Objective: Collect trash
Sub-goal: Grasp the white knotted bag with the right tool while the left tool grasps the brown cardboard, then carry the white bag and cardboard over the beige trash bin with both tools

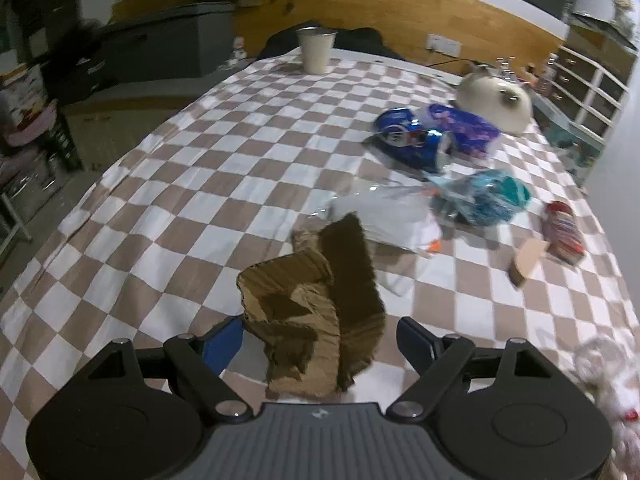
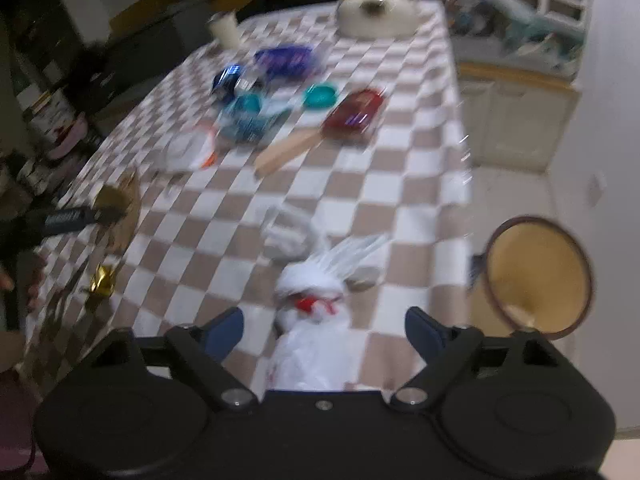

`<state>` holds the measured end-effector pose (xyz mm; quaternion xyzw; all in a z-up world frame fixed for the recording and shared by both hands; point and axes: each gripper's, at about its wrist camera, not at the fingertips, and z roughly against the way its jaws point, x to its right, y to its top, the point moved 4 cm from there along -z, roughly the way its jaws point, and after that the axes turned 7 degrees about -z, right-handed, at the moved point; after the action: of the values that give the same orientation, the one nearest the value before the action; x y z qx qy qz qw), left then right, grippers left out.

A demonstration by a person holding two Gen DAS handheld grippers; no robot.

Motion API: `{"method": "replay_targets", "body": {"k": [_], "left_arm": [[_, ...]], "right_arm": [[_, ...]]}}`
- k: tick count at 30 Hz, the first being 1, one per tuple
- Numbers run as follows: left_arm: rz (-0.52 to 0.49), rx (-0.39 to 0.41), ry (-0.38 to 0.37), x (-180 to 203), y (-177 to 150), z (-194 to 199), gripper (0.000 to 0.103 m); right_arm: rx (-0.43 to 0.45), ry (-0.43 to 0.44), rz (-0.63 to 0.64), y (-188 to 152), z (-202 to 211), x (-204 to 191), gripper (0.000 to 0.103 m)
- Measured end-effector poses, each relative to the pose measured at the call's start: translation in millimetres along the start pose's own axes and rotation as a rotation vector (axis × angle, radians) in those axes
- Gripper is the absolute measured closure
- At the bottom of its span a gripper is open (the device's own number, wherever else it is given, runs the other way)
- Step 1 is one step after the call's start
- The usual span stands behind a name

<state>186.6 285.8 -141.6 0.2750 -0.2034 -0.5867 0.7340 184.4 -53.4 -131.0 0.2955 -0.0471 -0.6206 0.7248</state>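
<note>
A torn piece of brown cardboard (image 1: 312,320) stands up between the blue pads of my left gripper (image 1: 320,340), lifted off the checked tablecloth (image 1: 160,200) with a shadow under it; the jaws are shut on it across its width. The right wrist view shows that left gripper (image 2: 80,216) at the far left with the cardboard (image 2: 120,204) at its tip. My right gripper (image 2: 325,330) is open over a crumpled white plastic bag (image 2: 308,344) with a red mark. The bag lies between the fingers, and there is a gap on each side.
Wrappers lie farther along the table: blue (image 1: 408,136), purple (image 1: 464,128), teal (image 1: 480,196), a clear bag (image 1: 384,216), a red packet (image 1: 562,232). A cup (image 1: 316,50) and white teapot (image 1: 496,100) stand at the back. Gold foil (image 2: 102,280) lies left. A round bin (image 2: 536,276) is beyond the table's right edge.
</note>
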Motion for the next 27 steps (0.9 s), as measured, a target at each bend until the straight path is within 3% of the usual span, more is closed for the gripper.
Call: {"method": "replay_targets", "body": {"k": [4,5,8,15,20,23,27], "left_arm": [[0.006,-0.008,0.032,0.4,3.5,-15.1,0.013],[0.003,-0.009,0.033,0.6,5.0,-18.2,0.012],[-0.013,-0.003,0.056,3.2,8.1,-24.5,0.012],[0.023,-0.020,0.062,7.1,10.5,-32.5,0.012],[0.031,-0.014,0.089,21.0,11.3,-28.1,0.002],[0.011,-0.034,0.171,26.3,15.1,-32.6,0.002],[0.072,-0.068,0.276,21.0,19.8,-42.7,0.002]], "right_arm": [[-0.092,0.024,-0.062,-6.6,-20.4,3.2,0.042],[-0.103,0.029,-0.077,-7.9,-21.9,4.1,0.052],[-0.118,0.060,-0.087,-13.2,-21.8,3.8,0.063],[-0.126,0.071,-0.055,-16.7,-12.9,3.4,0.066],[-0.116,0.064,-0.056,-14.5,-9.3,6.3,0.066],[-0.114,0.057,-0.064,-13.2,-9.0,8.2,0.066],[-0.118,0.053,-0.067,-14.3,-10.0,7.8,0.066]]}}
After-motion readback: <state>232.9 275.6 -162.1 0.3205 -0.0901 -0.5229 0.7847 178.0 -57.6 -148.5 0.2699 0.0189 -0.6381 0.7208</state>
